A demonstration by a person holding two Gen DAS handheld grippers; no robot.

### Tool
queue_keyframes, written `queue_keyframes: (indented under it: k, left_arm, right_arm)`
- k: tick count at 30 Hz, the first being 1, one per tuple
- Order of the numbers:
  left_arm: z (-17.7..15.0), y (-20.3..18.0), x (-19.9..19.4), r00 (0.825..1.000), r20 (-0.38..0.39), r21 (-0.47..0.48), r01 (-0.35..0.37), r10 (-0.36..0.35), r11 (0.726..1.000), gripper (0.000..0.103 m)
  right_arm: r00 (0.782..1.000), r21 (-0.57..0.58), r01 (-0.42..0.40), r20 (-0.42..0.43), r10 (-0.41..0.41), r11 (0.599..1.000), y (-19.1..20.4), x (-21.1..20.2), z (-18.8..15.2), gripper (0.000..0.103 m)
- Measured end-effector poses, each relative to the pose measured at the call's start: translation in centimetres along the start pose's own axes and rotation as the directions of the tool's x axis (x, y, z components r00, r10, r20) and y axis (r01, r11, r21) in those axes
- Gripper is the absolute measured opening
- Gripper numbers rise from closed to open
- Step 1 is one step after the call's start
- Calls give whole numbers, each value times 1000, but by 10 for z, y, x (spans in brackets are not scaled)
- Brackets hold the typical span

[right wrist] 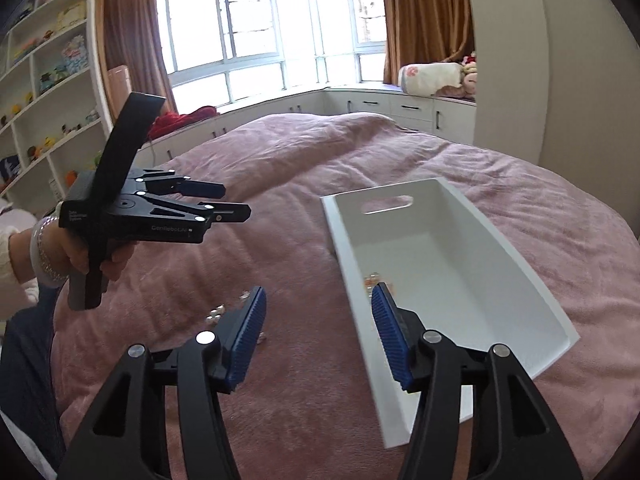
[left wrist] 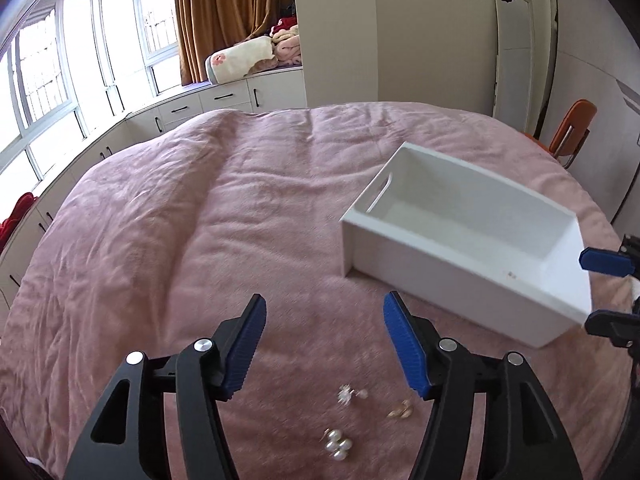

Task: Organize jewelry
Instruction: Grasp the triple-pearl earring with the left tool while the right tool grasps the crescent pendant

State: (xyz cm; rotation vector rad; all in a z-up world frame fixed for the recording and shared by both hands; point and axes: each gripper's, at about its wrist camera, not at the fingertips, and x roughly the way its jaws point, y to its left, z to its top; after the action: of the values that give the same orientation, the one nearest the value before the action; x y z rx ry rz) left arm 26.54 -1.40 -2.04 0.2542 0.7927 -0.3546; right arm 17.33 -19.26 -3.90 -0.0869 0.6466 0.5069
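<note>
Left hand-held gripper (left wrist: pixel 324 344) hangs over the pink bedspread (left wrist: pixel 192 220), jaws apart, nothing between the pads. Just below it on the bed lie a pearl cluster earring (left wrist: pixel 338 445), a small white flower-like piece (left wrist: pixel 349 394) and a gold-toned piece (left wrist: pixel 400 410). Right hand-held gripper (right wrist: pixel 318 334) is spread open too, empty, straddling the near left wall of the white box (right wrist: pixel 472 248). A small blurred piece (right wrist: pixel 370 280) sits inside the box.

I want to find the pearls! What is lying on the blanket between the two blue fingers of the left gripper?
In the left wrist view, the open left gripper has three small pieces between its fingers: pearl earrings, a white sparkly piece and a gold piece, on the pink blanket.
</note>
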Motion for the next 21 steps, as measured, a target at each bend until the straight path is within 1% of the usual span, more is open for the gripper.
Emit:
queue_keyframes:
  k: [3, 5, 8, 11, 14, 17, 21]
  left_arm:
    - [-27, 17, -9, 999, -17, 30, -30, 30, 999, 64]
    - [-43, 26, -14, 999, -29, 40, -35, 36, 999, 64]
    - [-62, 36, -24, 999, -23, 61, -44, 46, 997, 65]
    - [-79, 40, -30, 1000, -13, 76, -22, 23, 997, 66]
    - [-94, 37, -27, 1000, -16, 80, 16, -15, 997, 66]
    - [-105, 33, -19, 998, -21, 57, 61, -60, 997, 66]
    - [-117, 23, -7, 994, -24, 29, 109, -109, 994, 66]
  right_arm:
    - [999, -77, -37, -24, 35, 996, 27, 9, -6, 54]
    - [997, -109, -68, -50, 63, 992, 40, 16, -10, 54]
    - [992, -159, -106, -84, 93, 982, 57, 25, -17, 54]
    - [982, -189, -157, -131, 133, 969, 66, 35, -28, 54]
    - [969, -218, -203, -187, 163, 955, 75, 47, -38, 54]
    - [953, -228, -244, -235, 190, 943, 81, 54, -48, 54]
    - [937, -236, -275, -282, 206, 932, 90, 62, -62, 54]
